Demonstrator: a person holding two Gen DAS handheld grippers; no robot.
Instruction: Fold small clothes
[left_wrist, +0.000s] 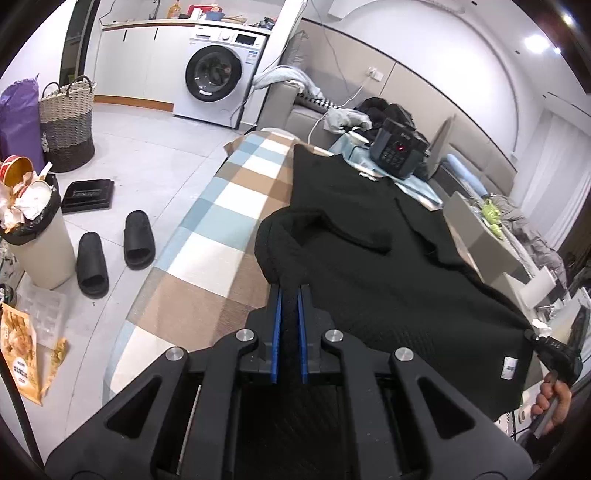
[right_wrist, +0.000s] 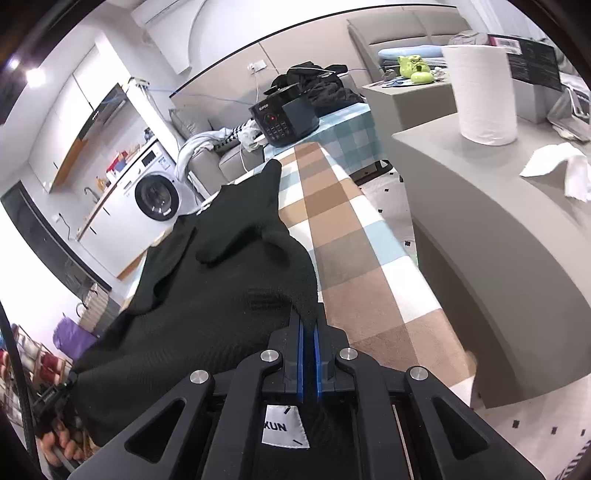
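Gripping the near hem of a black top (left_wrist: 388, 258), both claws are clamped tight on the knit: the left gripper (left_wrist: 290, 295) pinches the left corner, the right gripper (right_wrist: 308, 325) the right one. Between them the cloth hangs slack, while the far part of the top lies along the checked board (right_wrist: 343, 221). This looks like the first fold in hand. Next, I judge, both corners want carrying forward together, level, to lay hem over collar.
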